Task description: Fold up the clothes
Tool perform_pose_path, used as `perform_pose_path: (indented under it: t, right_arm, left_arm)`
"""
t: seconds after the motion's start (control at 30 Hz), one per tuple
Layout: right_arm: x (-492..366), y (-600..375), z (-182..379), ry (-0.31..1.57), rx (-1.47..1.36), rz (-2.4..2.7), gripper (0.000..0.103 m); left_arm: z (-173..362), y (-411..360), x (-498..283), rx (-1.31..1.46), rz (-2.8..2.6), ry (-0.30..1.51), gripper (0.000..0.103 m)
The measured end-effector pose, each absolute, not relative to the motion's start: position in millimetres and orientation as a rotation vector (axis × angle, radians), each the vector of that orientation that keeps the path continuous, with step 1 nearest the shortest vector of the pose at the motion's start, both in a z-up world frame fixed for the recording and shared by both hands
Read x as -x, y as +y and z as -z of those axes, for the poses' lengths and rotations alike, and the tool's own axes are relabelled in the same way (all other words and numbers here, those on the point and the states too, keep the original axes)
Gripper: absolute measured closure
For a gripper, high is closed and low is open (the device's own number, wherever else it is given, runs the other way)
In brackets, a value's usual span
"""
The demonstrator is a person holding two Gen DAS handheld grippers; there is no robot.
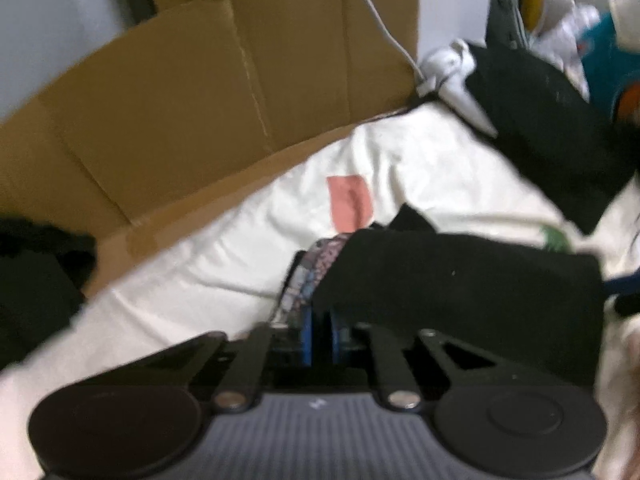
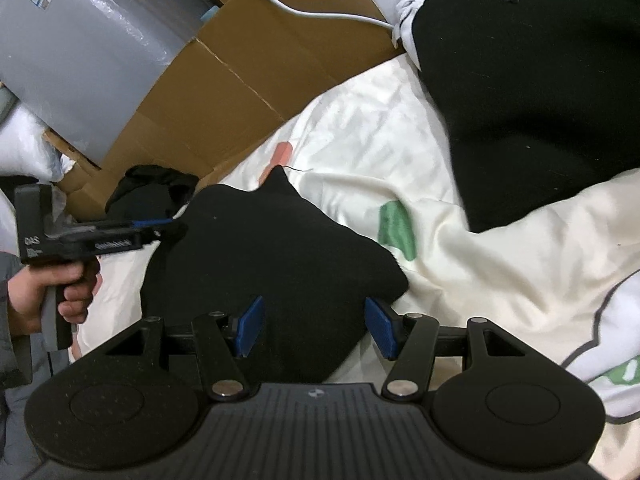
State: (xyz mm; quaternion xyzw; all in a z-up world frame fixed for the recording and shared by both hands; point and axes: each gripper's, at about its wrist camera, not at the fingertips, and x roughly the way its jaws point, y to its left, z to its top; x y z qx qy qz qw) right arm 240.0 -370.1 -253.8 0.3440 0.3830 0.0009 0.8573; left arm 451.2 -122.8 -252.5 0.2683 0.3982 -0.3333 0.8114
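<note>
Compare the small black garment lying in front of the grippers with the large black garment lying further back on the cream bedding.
The small black garment is crumpled, with a pointed corner sticking up; the large black garment lies flatter and spreads much wider. The small one has the left gripper at its edge and the right gripper open over it; the large one is untouched. Both are plain black cloth on the cream bedding.

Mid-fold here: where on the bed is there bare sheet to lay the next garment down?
Bare cream sheet lies between the cardboard box, the small black garment and the big black garment. More lies right of the small garment, past the green patch. Crowded: the left edge, with the left gripper and a dark clothes heap.
</note>
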Motion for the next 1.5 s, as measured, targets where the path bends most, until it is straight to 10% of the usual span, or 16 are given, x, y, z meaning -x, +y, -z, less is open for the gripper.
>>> perform_pose_path:
  t: [0.43,0.57,0.7,1.5]
  right_arm:
    - [-248.5,-355.7,262.1,0.849,-0.696,0.044,0.042]
    - [-250.3,-355.9,263.8,0.855,-0.707,0.042,0.042]
    - [-249.9,-357.6,263.8,0.858,-0.726,0.046,0.042]
    - [-255.2,-372.0,273.5,0.843,-0.804,0.067,0.042]
  left_arm:
    - [253.3,-111.2,-477.3,-0.529,0.610,0.877,0.097]
    - [246.6,-107.7,-483.8,-0.489,0.579,0.890,0.082]
    - [232.3,-100.9,-494.0,-0.422,0.576,0.893,0.039]
    - [272.7,-118.0,-511.9,-0.338,0.792,1.125,0.027]
